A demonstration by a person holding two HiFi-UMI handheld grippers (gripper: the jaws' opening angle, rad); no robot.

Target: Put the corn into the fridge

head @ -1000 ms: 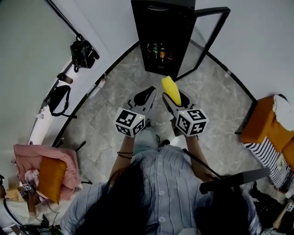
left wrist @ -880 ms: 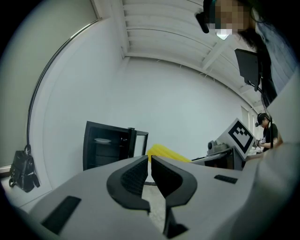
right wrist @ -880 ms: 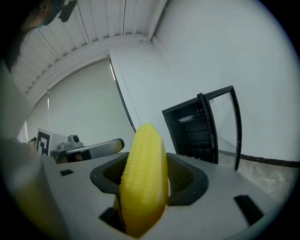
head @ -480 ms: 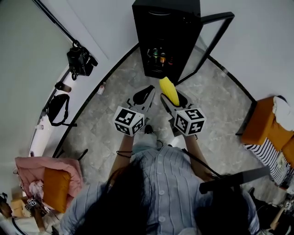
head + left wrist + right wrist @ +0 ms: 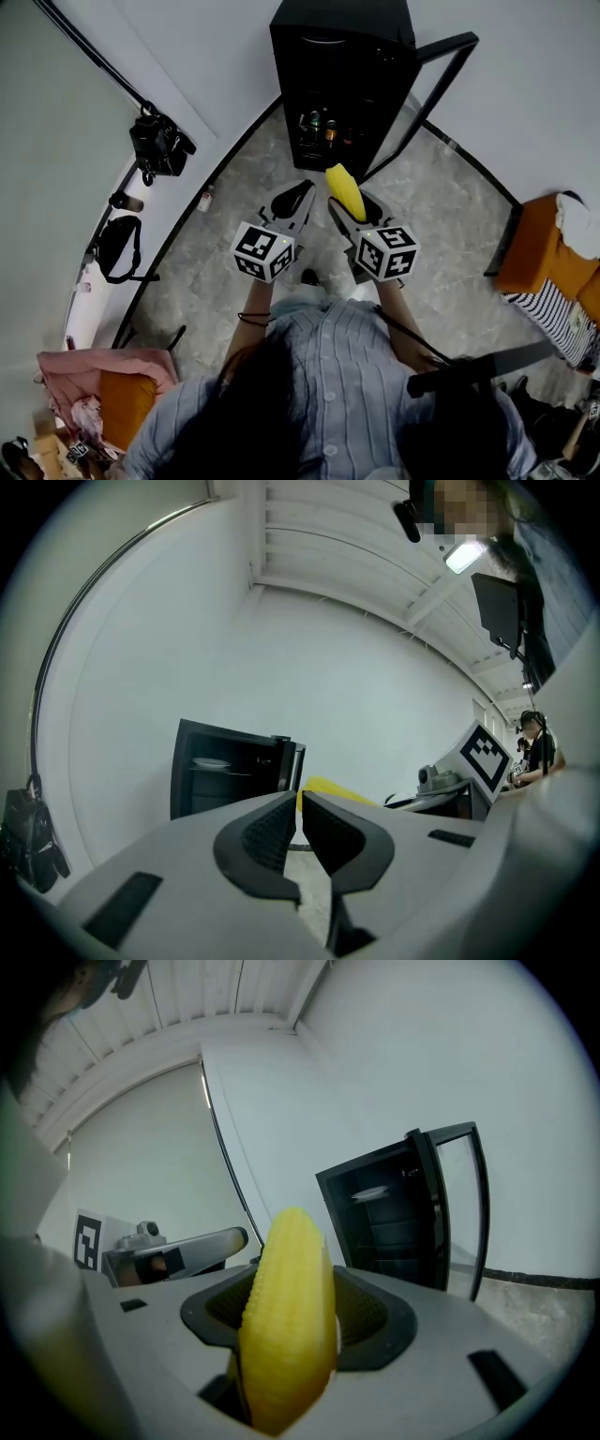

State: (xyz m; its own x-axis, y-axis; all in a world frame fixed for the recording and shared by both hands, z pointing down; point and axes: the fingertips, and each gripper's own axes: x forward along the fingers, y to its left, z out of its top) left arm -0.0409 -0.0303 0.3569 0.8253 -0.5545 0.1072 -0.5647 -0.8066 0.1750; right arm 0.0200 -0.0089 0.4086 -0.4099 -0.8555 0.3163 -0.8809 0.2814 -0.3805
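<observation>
A yellow corn cob [image 5: 344, 190] [image 5: 289, 1312] is clamped in my right gripper [image 5: 352, 208] [image 5: 295, 1312], its tip pointing toward the fridge. The small black fridge [image 5: 342, 80] [image 5: 384, 1218] [image 5: 225, 780] stands ahead against the white wall, its glass door [image 5: 427, 89] swung open to the right. Bottles [image 5: 321, 127] show on a lower shelf inside. My left gripper [image 5: 292, 199] [image 5: 300, 822] is held beside the right one, jaws shut with nothing between them. Both grippers hover over the marble floor a short way in front of the fridge.
A black bag [image 5: 157, 142] hangs from a stand at the left, with another bag [image 5: 117, 246] below it. An orange seat [image 5: 539, 258] with striped cloth stands at the right. Pink and orange cushions [image 5: 108, 394] lie at the lower left.
Both grippers and the corn have drifted slightly forward toward the fridge, which now sits a bit lower and closer in the head view. Jaw states are unchanged.
</observation>
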